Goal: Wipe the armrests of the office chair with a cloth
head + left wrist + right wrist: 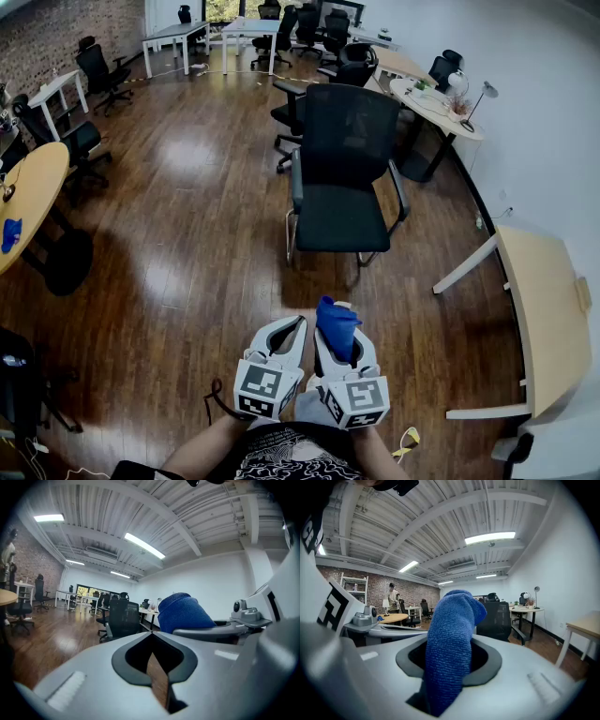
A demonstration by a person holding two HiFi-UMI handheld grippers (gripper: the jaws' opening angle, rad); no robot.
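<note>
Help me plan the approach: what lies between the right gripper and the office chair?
Only bare wooden floor, in the head view, separates the right gripper, shut on the blue cloth, from the office chair.

Ahead of the fingers (pixel 281 339), bare floor (pixel 202 234) lies open to the office chair (pixel 342 178); a bench (pixel 544 300) flanks their right, a round bench (pixel 33 187) far left. Cloth (pixel 336 326) fills the right fingers' gap.

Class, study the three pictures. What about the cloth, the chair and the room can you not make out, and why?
1. Lower end of the cloth: right gripper view, buried between the jaws of the right gripper.
2. Dust on the armrests of the office chair: head view, too small.
3. Blue item on the round table: head view, too small to name.
</note>
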